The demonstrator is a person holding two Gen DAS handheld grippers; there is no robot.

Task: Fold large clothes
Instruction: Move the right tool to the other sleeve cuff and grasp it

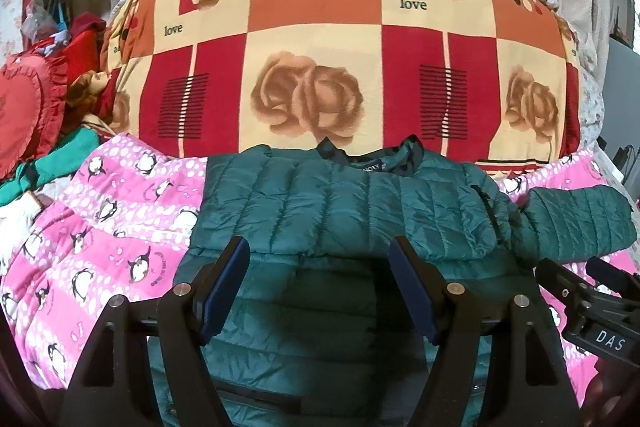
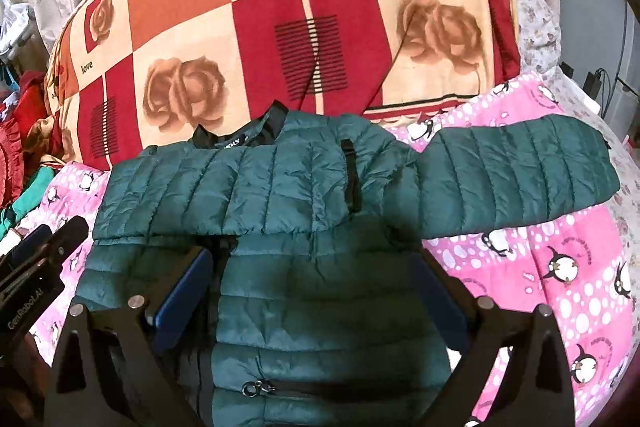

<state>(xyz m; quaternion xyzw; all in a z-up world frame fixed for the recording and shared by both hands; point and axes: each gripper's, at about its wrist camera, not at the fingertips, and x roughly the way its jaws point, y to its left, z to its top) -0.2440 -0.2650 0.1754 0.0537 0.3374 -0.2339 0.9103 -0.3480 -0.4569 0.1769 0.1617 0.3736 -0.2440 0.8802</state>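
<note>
Left hand-held gripper (image 1: 318,259): nearest the lens at 6 o'clock in the left wrist view; blue-padded jaws stand wide apart with nothing between the pads; it hangs above the jacket without touching it.
Right hand-held gripper (image 2: 314,269): at 6 o'clock in the right wrist view; jaws likewise spread wide, gripping nothing, over the lower body of the jacket.
Neighbouring tools: each gripper shows in the other's view, the right one at 4 o'clock, the left one at 8 o'clock.
Green quilted jacket (image 2: 280,187): lies on the bed just beyond the fingers, at the centre of both views; one sleeve is folded across the chest.
Free sleeve (image 2: 516,171): stretches out flat toward 3 o'clock.
Collar (image 2: 240,135): black, with a label, points to 12 o'clock.
Zip pocket (image 2: 280,387): at 6 o'clock on the jacket body.
Pink penguin blanket (image 2: 560,267): spread under the jacket.
Rose-patterned quilt (image 1: 320,39): bulky roll at 12 o'clock, beyond the collar.
Red heart cushion (image 1: 24,115): at 9 o'clock.
</note>
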